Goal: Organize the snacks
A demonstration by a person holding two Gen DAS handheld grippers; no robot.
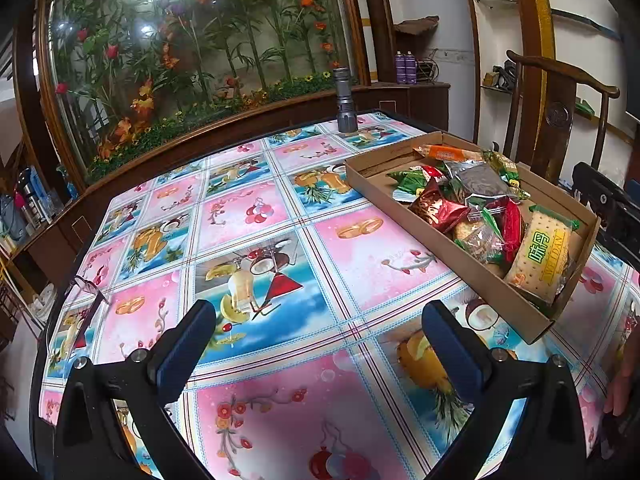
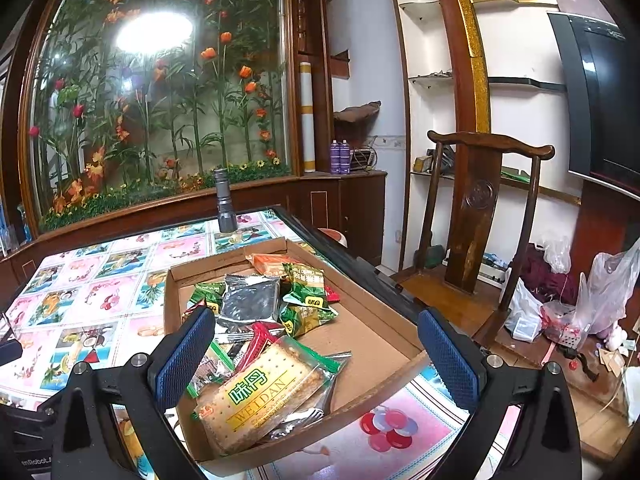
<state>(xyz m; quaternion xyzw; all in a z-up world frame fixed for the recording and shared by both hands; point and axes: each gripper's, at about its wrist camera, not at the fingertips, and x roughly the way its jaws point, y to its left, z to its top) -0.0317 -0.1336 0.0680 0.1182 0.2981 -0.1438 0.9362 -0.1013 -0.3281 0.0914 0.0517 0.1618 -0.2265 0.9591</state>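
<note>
A table covered by a pink-and-blue fruit-print tablecloth [image 1: 280, 264] fills the foreground. Nearest us, we hold the left gripper [image 1: 320, 344] above bare cloth, its blue-padded fingers spread wide and empty. The right gripper [image 2: 316, 354], likewise spread and empty, hovers over the near end of a shallow cardboard tray [image 2: 372, 352]. Within the tray lies a biscuit packet [image 2: 256, 396] marked WEIDAN, and beyond it a heap of green, red and silver snack packets [image 2: 276, 300]. Farther back, a grey flashlight [image 2: 224, 204] stands upright near the table's far edge, before a glass case of artificial flowers [image 1: 192, 52].
</note>
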